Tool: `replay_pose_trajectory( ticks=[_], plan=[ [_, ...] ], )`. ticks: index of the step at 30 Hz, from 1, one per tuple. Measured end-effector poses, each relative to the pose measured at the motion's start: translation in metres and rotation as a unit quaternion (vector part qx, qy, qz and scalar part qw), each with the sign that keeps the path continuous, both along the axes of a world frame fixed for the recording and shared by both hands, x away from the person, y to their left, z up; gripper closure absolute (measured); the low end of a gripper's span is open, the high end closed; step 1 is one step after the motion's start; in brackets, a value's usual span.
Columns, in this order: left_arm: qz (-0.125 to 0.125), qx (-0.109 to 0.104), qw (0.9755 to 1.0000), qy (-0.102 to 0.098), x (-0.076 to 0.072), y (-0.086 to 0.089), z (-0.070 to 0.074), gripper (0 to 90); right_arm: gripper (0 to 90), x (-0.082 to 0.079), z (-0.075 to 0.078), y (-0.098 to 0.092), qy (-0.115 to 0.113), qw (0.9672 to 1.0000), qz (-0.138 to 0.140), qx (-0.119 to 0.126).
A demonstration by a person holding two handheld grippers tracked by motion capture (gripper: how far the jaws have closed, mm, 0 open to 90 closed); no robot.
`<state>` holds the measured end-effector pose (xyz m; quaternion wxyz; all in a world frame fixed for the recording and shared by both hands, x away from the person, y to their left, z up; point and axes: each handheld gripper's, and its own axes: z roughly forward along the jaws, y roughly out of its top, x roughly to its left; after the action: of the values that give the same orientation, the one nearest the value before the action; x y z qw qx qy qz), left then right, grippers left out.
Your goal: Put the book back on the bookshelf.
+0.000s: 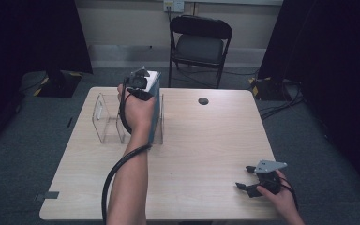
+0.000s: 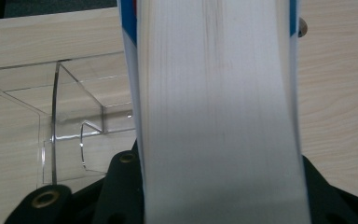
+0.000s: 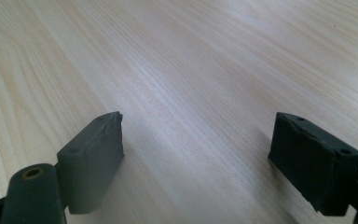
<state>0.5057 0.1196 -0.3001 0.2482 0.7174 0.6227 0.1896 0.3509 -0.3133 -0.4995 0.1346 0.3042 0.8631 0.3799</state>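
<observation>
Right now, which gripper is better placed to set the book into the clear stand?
Left. The left gripper already clamps the book upright at the clear stand; the right gripper rests open near the table's front right corner.

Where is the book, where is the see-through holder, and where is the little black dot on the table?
book (image 2: 219, 112), left gripper view, on its white page edges.
see-through holder (image 1: 104, 123), high view, on its clear left wall.
black dot (image 1: 203, 101), high view, on its middle.
</observation>
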Motion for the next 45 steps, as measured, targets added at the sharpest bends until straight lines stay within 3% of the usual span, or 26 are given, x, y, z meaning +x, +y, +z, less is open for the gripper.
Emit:
replay_pose_trajectory(
  ticks=[8, 20, 26, 29, 33, 45],
  plan=[
    [-0.003, 0.005, 1.0000, -0.008, -0.001, -0.001, -0.002, 60.9, 16.5, 0.000, 0.000, 0.000, -0.003, 1.0000, 0.000, -0.002],
    [-0.005, -0.008, 0.9998, -0.015, -0.007, 0.003, 0.001, 54.9, 16.5, 0.000, 0.000, 0.000, -0.002, 1.0000, 0.001, -0.002],
    [-0.021, -0.030, 0.9993, -0.006, -0.012, 0.007, 0.002, 49.6, 16.5, 0.000, 0.000, 0.000, -0.004, 1.0000, 0.001, -0.002],
    [-0.029, -0.024, 0.9993, -0.007, -0.015, 0.005, 0.000, 47.8, 16.5, 0.000, 0.000, 0.000, -0.002, 1.0000, 0.001, -0.002],
    [-0.031, -0.038, 0.9988, 0.001, -0.018, 0.008, -0.001, 42.2, 16.5, 0.000, 0.000, 0.000, 0.000, 1.0000, 0.001, -0.001],
    [-0.050, -0.062, 0.9968, -0.011, -0.033, 0.025, 0.006, 30.7, 16.4, 0.001, 0.000, 0.001, 0.000, 1.0000, 0.006, 0.000]
  ],
)
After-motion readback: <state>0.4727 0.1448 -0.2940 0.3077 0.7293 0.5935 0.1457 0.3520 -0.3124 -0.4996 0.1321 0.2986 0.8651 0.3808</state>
